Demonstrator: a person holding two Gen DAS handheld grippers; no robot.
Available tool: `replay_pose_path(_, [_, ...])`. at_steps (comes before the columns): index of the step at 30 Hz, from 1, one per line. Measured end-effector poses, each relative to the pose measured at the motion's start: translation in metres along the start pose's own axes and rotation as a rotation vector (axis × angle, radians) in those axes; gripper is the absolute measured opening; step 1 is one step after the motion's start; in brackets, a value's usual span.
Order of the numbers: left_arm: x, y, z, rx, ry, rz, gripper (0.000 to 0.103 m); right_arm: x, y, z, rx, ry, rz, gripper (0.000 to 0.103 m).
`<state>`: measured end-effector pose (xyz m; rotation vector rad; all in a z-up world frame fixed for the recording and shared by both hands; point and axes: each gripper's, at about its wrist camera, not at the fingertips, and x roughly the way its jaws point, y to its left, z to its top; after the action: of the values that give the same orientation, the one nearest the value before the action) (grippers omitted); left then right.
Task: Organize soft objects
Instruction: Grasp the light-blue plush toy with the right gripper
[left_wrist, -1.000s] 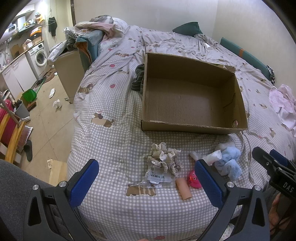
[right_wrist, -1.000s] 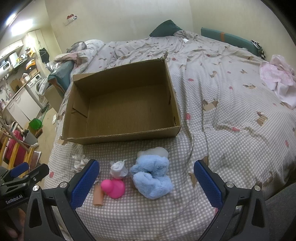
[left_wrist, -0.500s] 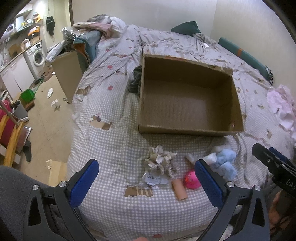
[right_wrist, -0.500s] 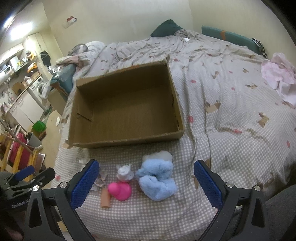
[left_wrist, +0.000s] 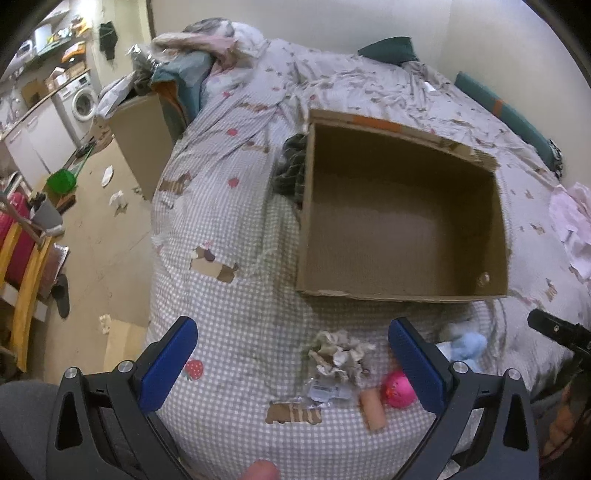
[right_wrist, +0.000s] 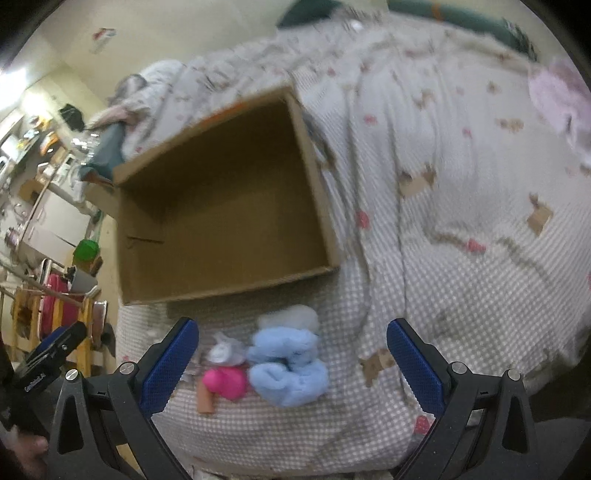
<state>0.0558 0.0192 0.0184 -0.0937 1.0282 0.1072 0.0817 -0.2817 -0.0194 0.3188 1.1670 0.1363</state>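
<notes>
Left wrist view: my left gripper (left_wrist: 291, 365) hangs above the bed (left_wrist: 229, 295), jaws spread wide and holding nothing. An empty cardboard box (left_wrist: 402, 291) lies at 12 to 1 o'clock. Between the jaws, toward 3 o'clock, sits a crumpled beige wad (left_wrist: 341, 356). Just beside it at 4 o'clock are a pink ball (left_wrist: 397, 386) and a tan tube (left_wrist: 373, 404).

Right wrist view, blurred: my right gripper (right_wrist: 291, 365) hovers with jaws spread, empty. A blue plush (right_wrist: 290, 363) lies between them at about 6 o'clock, the ball (right_wrist: 225, 382) touching its left side. The box (right_wrist: 221, 199) fills 11 o'clock.

I judge nothing is packed yet. Next I must lower onto one soft item, pinch it gently, and carry it over the box rim.
</notes>
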Motion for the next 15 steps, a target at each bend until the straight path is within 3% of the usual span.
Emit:
replay_pose_path(5, [0.018,0.006,-0.005,-0.030,0.043,0.004,0.103,0.046,-0.013,-0.008,0.010,0.156,-0.008,0.099])
replay_pose_path(8, [0.023,0.009,-0.005,-0.037,0.054,0.014,0.103,0.073,-0.004,-0.018,-0.009,0.243,0.029,0.089])
replay_pose_path(11, [0.030,0.014,-0.007,-0.055,0.078,0.018,0.103,0.089,0.015,-0.022,-0.064,0.274,0.032,0.089])
replay_pose_path(15, [0.033,0.019,-0.007,-0.076,0.086,0.020,0.103,0.110,0.042,-0.031,-0.198,0.298,-0.069,0.089])
